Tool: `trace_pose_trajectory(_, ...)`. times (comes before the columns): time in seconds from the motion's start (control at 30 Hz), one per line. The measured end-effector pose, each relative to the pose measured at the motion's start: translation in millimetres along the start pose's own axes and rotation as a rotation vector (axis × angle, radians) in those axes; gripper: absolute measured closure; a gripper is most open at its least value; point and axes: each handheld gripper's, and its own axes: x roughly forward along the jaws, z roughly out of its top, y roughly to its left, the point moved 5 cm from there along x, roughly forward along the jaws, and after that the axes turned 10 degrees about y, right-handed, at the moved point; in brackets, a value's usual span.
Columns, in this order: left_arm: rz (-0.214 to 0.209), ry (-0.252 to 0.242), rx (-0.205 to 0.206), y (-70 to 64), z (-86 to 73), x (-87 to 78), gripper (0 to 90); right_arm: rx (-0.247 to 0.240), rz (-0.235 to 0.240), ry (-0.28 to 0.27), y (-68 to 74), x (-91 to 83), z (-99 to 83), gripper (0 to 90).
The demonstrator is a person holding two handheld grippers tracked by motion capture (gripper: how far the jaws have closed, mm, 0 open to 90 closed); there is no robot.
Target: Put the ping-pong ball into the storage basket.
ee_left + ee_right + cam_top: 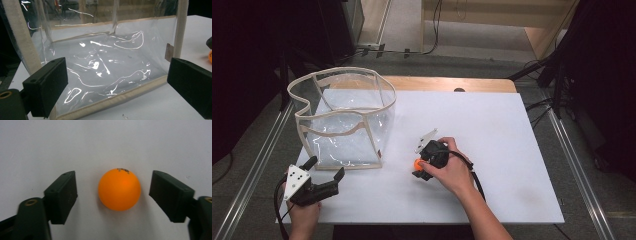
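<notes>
An orange ball (pixel 119 189) lies on the white table between the spread jaws of my right gripper (pixel 113 195), which is open and touches neither side of it. From above, the ball (pixel 417 163) peeks out under the right gripper (pixel 422 167) near the table's middle. A clear plastic bag with beige trim (pixel 343 117) stands upright and open-topped at the left. My left gripper (pixel 326 167) is open near the front left corner, pointing at the bag's lower wall (pixel 105 67). Its jaws (pixel 117 87) hold nothing.
The white table top (pixel 492 150) stretches right of the ball. A wooden strip (pixel 452 84) runs along the far edge. Metal rails flank the table on both sides.
</notes>
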Motion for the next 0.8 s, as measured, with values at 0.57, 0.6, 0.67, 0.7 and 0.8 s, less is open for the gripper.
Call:
trace_pose_trajectory(0.57,-0.004,0.0,-0.002,0.6,-0.1,-0.4,3.7,0.026,-0.003,0.048,-3.6,7.2,-0.3,48.0)
trace_pose_trajectory(0.6,-0.004,0.0,-0.002,0.6,-0.1,-0.4,3.7,0.026,-0.003,0.048,-3.6,7.2,-0.3,48.0)
trace_pose_trajectory(0.67,-0.004,0.0,-0.002,0.5,-0.1,-0.4,3.7,0.024,0.0,0.047,-3.7,6.4,-0.1,48.1)
trace_pose_trajectory(0.7,-0.001,0.002,-0.002,0.4,-0.1,-0.4,3.7,0.024,0.0,0.047,-3.7,6.4,-0.1,48.1)
trace_pose_trajectory(0.8,-0.001,0.002,-0.002,0.3,-0.1,-0.4,3.8,0.022,0.011,0.049,-3.2,3.9,0.4,48.1)
